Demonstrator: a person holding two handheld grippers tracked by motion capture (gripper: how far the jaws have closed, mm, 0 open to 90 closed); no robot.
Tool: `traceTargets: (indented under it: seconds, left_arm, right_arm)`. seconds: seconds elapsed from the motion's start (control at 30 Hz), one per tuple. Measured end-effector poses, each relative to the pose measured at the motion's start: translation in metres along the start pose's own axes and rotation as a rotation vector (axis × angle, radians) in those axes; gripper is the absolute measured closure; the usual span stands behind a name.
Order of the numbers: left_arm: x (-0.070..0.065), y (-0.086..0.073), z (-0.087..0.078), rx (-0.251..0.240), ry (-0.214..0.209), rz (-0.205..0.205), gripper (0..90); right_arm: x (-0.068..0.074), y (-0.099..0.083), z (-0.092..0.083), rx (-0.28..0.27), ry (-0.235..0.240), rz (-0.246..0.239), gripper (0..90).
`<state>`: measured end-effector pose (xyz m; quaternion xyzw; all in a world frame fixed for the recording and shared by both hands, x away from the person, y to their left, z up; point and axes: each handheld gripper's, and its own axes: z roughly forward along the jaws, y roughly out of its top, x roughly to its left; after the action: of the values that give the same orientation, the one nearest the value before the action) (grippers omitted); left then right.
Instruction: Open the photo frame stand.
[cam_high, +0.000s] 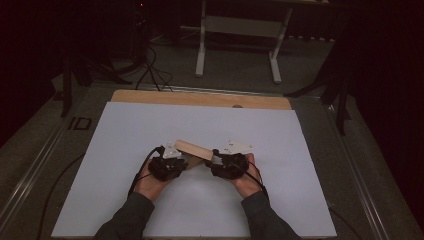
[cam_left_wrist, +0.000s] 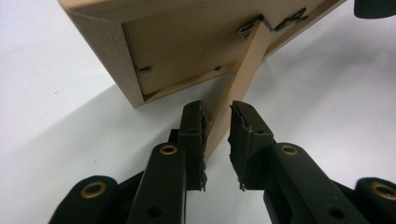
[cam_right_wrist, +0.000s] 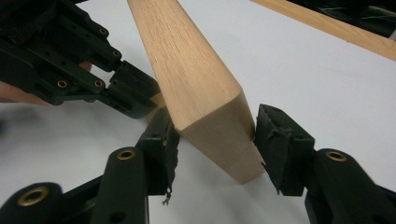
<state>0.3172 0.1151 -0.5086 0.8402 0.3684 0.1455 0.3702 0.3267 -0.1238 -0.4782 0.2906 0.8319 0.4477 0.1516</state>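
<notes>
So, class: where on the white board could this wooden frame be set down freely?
Bare: the white board left, right and beyond the wooden frame. Crowded: the near middle, with the left hand-held gripper and right hand-held gripper.

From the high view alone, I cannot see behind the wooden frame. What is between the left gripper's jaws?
Observer: The stand leg, folded out from the back of the wooden frame. The left gripper is around it, with a gap at one pad.
Operator: And the right gripper?
Observer: The right gripper straddles the frame's end edge. Its pads sit close on both sides, but I cannot tell whether they press.
</notes>
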Motion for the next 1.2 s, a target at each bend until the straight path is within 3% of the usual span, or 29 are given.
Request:
traceTargets:
  seconds: [0.33,0.87,1.2]
  left_arm:
    - [0.002,-0.003,-0.003,-0.022,0.001,-0.022,69.0]
    - [0.012,-0.008,-0.015,-0.064,0.025,-0.065,67.0]
    - [0.017,-0.010,-0.022,-0.085,0.034,-0.077,65.3]
  right_arm:
    - [0.001,-0.002,0.000,0.004,0.014,0.013,38.2]
    - [-0.002,-0.006,-0.012,-0.019,0.012,0.050,37.6]
    - [0.001,-0.009,-0.007,-0.005,0.025,0.048,37.5]
